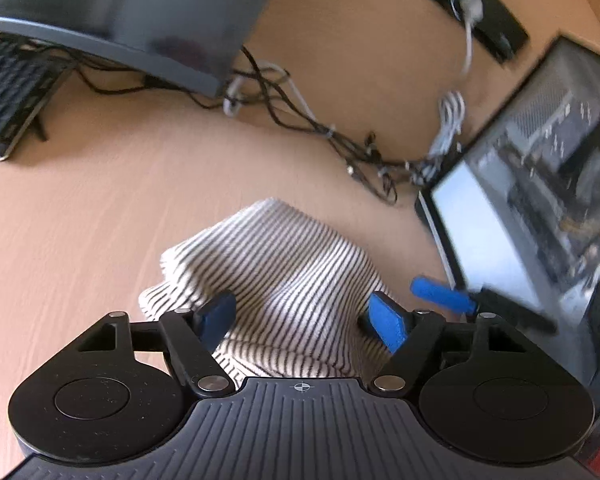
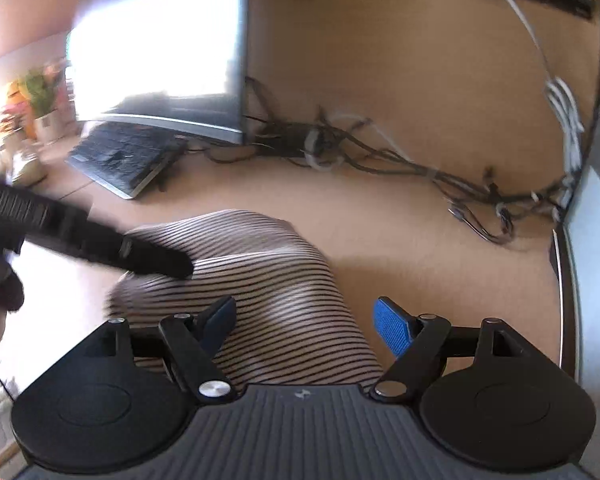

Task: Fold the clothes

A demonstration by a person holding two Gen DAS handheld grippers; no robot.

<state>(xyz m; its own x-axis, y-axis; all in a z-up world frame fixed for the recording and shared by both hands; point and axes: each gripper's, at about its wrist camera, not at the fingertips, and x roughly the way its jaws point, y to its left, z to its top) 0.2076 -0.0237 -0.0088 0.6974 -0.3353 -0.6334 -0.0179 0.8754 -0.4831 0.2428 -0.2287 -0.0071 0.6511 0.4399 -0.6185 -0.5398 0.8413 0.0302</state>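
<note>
The striped garment (image 1: pixel 284 280) lies bunched in a rounded heap on the wooden desk (image 1: pixel 100 208), close in front of both tools, so it looks only partly folded, with cloth humped up rather than flat. The left gripper (image 1: pixel 304 320) hangs over its near edge with jaws spread, cloth under the gap but neither blue pad visibly pinching it; probably poised to take hold of an edge. The right gripper (image 2: pixel 304 326) is likewise spread, its left pad over the stripes and its right pad over bare desk, gripping nothing. Farther back sit a keyboard (image 2: pixel 120 160), a monitor (image 2: pixel 160 52) and a tangle of cables (image 2: pixel 380 156), well apart from the cloth
</note>
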